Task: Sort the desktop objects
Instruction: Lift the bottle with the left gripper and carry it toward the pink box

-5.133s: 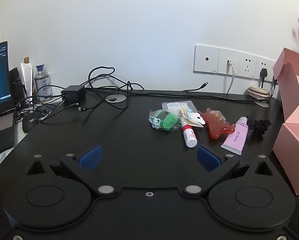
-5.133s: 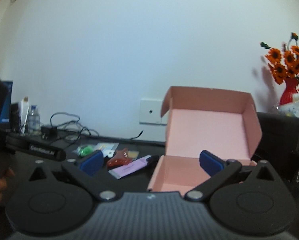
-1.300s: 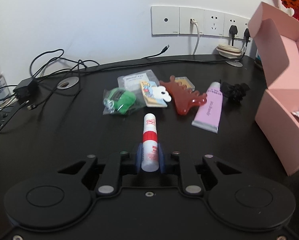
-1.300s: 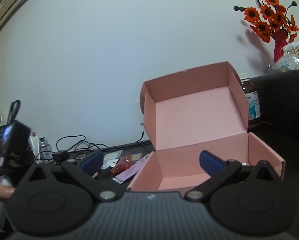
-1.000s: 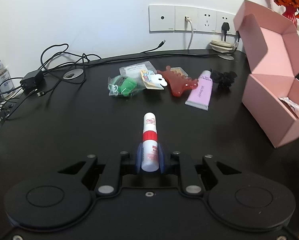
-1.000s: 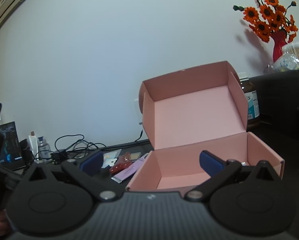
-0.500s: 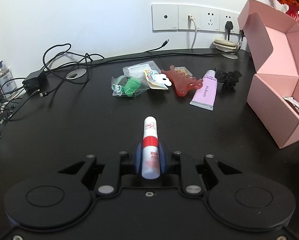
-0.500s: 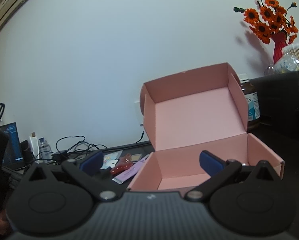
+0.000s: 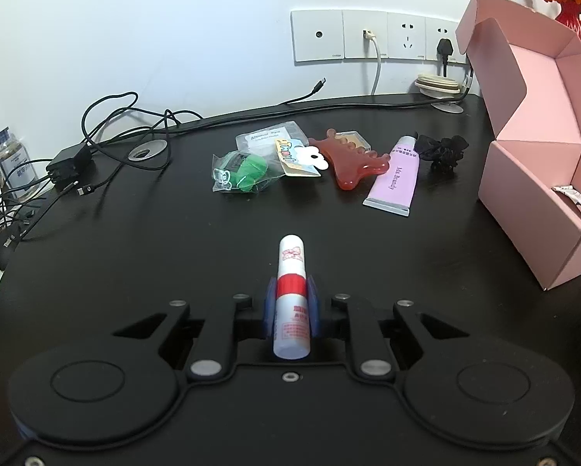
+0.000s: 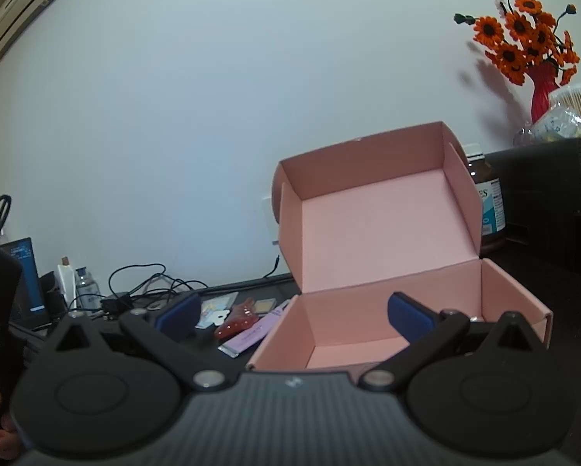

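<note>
One stick (image 9: 291,295) pinched in the left gripper (image 9: 291,308), above the desk's (image 9: 135,240) near edge.

Small, stiff and likely light, its smooth round barrel could slip or swivel; the pads clamp its red band, mid-length. Right gripper (image 10: 294,312) hangs spread and empty before the pink box (image 10: 387,233), at the desk's right edge.
</note>
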Demonstrator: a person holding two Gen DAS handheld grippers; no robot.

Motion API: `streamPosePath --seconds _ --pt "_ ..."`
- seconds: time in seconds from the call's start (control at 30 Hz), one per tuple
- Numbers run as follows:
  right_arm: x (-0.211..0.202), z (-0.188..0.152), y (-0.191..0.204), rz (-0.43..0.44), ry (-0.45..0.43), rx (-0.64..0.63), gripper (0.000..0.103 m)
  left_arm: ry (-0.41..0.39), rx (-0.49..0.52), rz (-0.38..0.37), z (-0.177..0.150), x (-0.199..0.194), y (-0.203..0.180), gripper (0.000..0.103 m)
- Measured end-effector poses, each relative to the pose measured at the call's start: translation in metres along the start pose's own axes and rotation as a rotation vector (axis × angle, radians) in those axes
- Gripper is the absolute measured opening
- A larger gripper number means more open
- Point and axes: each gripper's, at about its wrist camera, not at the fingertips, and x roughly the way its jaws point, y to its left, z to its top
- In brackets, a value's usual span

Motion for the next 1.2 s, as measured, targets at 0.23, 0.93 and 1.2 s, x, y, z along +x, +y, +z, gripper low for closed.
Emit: streamPosePath --seconds 0.23,0.93,1.2 --pt "0.001 0.000 0.003 0.000 0.002 -0.022 0.102 -0.022 -0.026 -0.013 -0.002 -0.010 -0.003 0.018" --pt "-0.003 0.009 -0.007 -0.013 0.014 -0.039 0.102 -0.048 -0.031 -0.029 0.011 -0.032 -0.020 0.017" --pt "-0.005 0.007 -0.011 -0.007 0.026 -0.033 0.102 0.015 -0.027 0.002 0.005 -0.021 -0.021 0.012"
